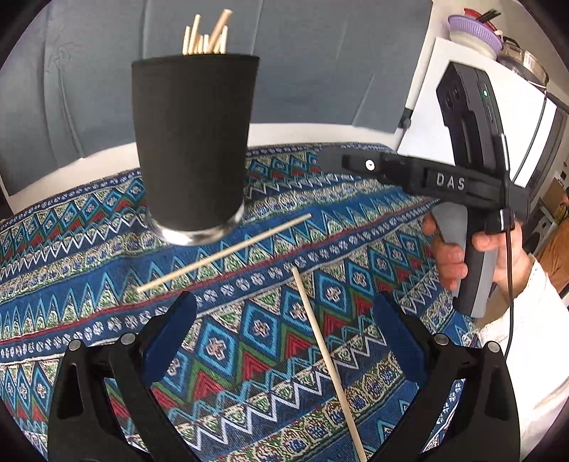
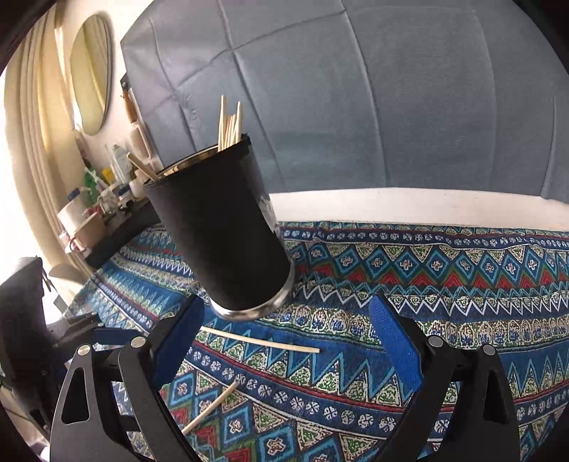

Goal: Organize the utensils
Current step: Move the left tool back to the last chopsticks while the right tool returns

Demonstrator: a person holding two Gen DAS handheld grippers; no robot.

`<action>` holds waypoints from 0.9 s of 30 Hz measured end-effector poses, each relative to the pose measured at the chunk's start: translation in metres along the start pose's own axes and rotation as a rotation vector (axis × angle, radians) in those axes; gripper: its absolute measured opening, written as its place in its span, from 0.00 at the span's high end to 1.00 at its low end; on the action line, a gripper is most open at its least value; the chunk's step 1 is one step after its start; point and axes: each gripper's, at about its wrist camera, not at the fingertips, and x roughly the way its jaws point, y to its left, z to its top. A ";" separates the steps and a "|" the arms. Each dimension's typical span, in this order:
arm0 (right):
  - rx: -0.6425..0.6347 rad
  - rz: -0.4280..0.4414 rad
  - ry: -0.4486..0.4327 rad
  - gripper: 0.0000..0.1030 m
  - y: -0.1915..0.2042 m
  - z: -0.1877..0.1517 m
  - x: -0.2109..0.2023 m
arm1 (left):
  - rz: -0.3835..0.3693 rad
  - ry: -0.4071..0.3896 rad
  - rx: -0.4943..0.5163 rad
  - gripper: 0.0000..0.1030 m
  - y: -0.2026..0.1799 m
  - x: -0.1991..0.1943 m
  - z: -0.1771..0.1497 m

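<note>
A black cup (image 1: 193,142) with several wooden chopsticks (image 1: 208,37) sticking out stands on the patterned cloth (image 1: 89,248). Two loose chopsticks lie on the cloth: one (image 1: 224,254) just in front of the cup, the other (image 1: 327,359) running toward me between the fingers of my left gripper (image 1: 284,298), which is open and hovers above it. In the right wrist view the cup (image 2: 227,231) leans just ahead of my open, empty right gripper (image 2: 287,302), with one loose chopstick (image 2: 261,340) and the other chopstick (image 2: 209,408) on the cloth below it.
A hand in a white sleeve (image 1: 515,312) holds the right gripper (image 1: 329,156) to the right of the cup. A grey padded backrest (image 2: 355,106) stands behind the cloth. A cluttered shelf (image 2: 96,213) sits far left, stacked containers (image 1: 476,32) far right.
</note>
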 end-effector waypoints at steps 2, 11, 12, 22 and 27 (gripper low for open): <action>-0.002 0.000 0.011 0.13 -0.002 -0.005 0.002 | 0.013 0.043 0.028 0.06 -0.010 0.010 -0.008; -0.001 0.008 0.071 0.13 -0.016 -0.021 0.015 | 0.186 0.114 0.048 0.21 -0.022 0.034 -0.027; -0.005 0.009 0.077 0.13 -0.016 -0.022 0.017 | 0.193 0.110 0.041 0.25 -0.020 0.034 -0.026; -0.109 0.048 0.142 0.13 0.004 -0.020 0.034 | 0.196 0.098 0.036 0.90 0.011 0.018 -0.022; -0.186 0.068 0.183 0.13 0.024 -0.020 0.047 | 0.214 0.111 0.022 0.94 0.032 0.008 -0.023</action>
